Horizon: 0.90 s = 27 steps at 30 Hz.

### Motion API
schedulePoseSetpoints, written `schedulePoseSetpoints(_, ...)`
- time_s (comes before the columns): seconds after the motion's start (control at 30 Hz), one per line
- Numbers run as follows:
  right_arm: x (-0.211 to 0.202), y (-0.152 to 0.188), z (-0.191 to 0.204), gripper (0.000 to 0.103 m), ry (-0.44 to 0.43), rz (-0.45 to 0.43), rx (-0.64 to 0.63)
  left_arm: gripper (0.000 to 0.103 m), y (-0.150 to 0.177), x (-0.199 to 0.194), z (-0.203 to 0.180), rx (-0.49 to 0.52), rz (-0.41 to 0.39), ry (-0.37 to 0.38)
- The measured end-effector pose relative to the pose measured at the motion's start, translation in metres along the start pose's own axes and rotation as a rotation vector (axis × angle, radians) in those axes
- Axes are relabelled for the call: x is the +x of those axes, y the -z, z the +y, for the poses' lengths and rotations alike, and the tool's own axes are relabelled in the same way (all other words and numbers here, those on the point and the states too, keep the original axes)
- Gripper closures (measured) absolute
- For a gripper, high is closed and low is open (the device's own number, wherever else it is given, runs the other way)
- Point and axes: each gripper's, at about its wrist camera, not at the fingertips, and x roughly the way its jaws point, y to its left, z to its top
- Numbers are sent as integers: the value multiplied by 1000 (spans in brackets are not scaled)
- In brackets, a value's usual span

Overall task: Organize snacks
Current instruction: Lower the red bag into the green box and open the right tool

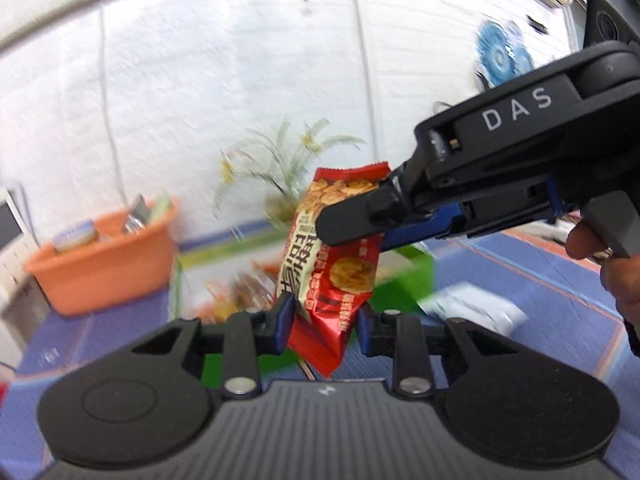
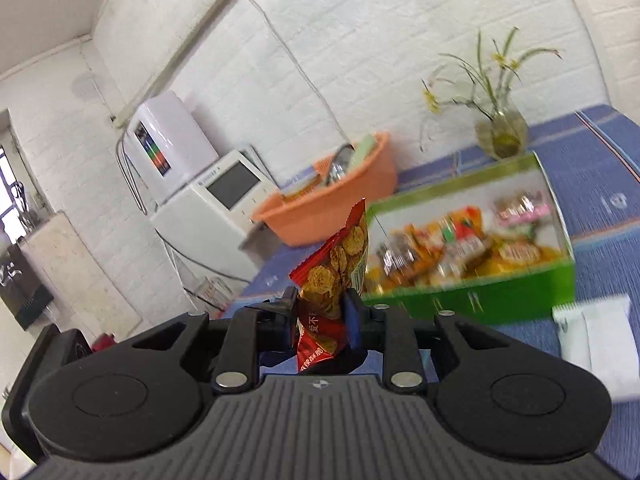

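Two grippers, left gripper and right gripper, clamp our one red snack packet; pulling apart, we risk tearing it.

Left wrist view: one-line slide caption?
Both hand-held grippers, left and right, clamp one red cracker packet above the blue tablecloth.
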Motion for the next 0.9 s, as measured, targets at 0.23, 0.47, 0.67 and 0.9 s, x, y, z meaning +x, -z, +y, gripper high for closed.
schedulePoseSetpoints(0.23,43,-41,-55,59,-34,-69,146,71,-30,75,17,-14,3,-89)
schedulePoseSetpoints(0.47,54,-47,-78,0,118,-114,72,40,-24,131,25,-51,48,-158)
schedulePoseSetpoints(0.67,10,-33,-77,0,193,-186,-75,17,-18,108,28,-104,24,-194)
schedulePoseSetpoints(0.9,-39,-7,-85,0,271,-127,-70,1,-8,69,0,-189,5,-227)
